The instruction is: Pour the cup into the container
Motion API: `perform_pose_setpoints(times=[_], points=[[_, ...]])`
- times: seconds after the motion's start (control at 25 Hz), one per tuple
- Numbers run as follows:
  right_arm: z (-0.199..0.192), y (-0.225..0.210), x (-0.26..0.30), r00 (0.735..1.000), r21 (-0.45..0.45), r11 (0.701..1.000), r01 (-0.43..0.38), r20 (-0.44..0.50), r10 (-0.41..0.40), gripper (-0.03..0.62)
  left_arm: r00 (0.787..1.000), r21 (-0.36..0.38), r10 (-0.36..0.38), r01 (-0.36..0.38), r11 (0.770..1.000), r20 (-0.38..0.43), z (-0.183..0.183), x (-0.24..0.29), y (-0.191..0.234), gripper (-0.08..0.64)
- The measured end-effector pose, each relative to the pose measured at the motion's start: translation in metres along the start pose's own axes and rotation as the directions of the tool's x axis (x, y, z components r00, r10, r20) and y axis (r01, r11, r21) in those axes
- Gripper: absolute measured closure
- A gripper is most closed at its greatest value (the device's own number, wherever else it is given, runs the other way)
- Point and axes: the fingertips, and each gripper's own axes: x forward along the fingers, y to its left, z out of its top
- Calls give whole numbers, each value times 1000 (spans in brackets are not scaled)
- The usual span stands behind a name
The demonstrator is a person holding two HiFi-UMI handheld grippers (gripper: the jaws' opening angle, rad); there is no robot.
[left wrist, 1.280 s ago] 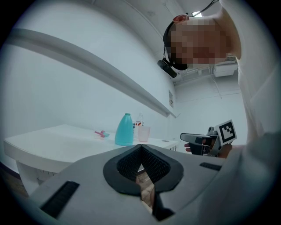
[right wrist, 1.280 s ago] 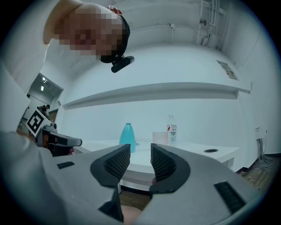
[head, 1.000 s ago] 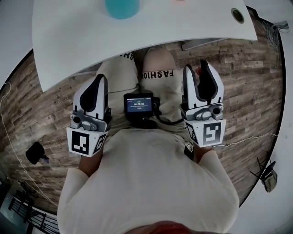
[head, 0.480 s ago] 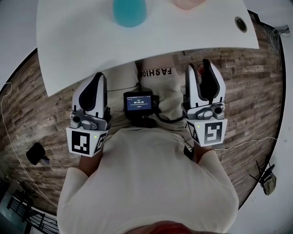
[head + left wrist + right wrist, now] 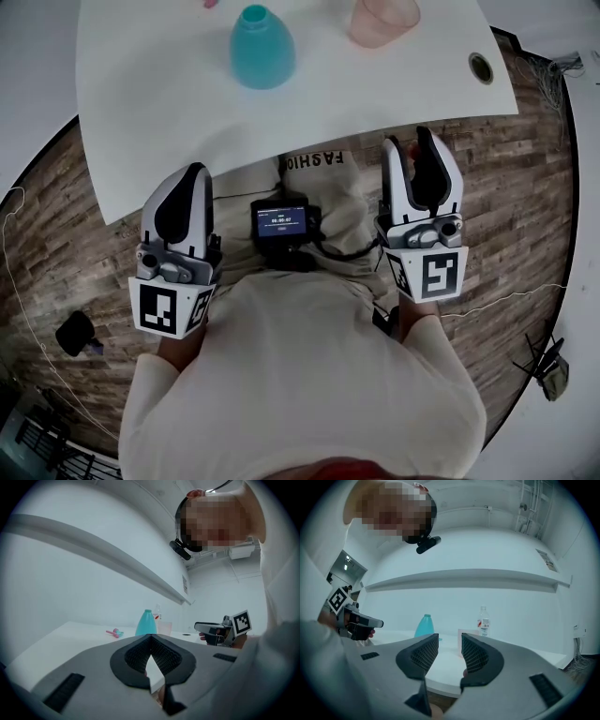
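Two grippers hang over the person's lap, just short of the white table (image 5: pixel 141 112), and neither one has hold of anything. At the left, the left gripper (image 5: pixel 192 171) has its jaws pressed together at the tips, with nothing between them. Further right on the table stands the teal container (image 5: pixel 262 49), wide at the base and narrow at its open mouth. Right of it, near the far edge, stands the pink cup (image 5: pixel 382 19), upright and apart from the container. At the right, the right gripper (image 5: pixel 409 141) has its jaws a little apart, the gap narrow and empty.

The cup looks like thin, translucent plastic, so I judge it light and somewhat soft in the wall. A hard squeeze may bend it, and the smooth side may slip. What is inside it I cannot see. The best hold seems to be across the middle of the wall, below the rim, and for this the right jaws probably need to open wider. The narrow mouth of the container will ask for a slow, well-aimed tilt.

Compared with a second ago, the head view now shows more of the table: the container appears whole and the cup has come into view. Both grippers sit slightly closer to the table edge, and their jaws stand as before.
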Motion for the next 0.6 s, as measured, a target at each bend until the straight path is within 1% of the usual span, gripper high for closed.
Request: perform_pose_setpoints(times=[0.12,0.28,0.4,0.6], points=[[-17,-10,24,999,0,1000,-10,-35,10,441,1000,0,1,-1,1000,-20,-8,18,17,549],[-14,-19,32,998,-16,1000,-24,-63,23,425,1000,12,1,-1,1000,-18,2,20,19,549],[-13,-26,41,995,-12,999,-39,-87,37,406,1000,20,5,-5,1000,-9,9,20,24,549],[-16,-32,61,988,-18,996,-84,-133,81,364,1000,34,15,-15,999,2,15,21,32,549]])
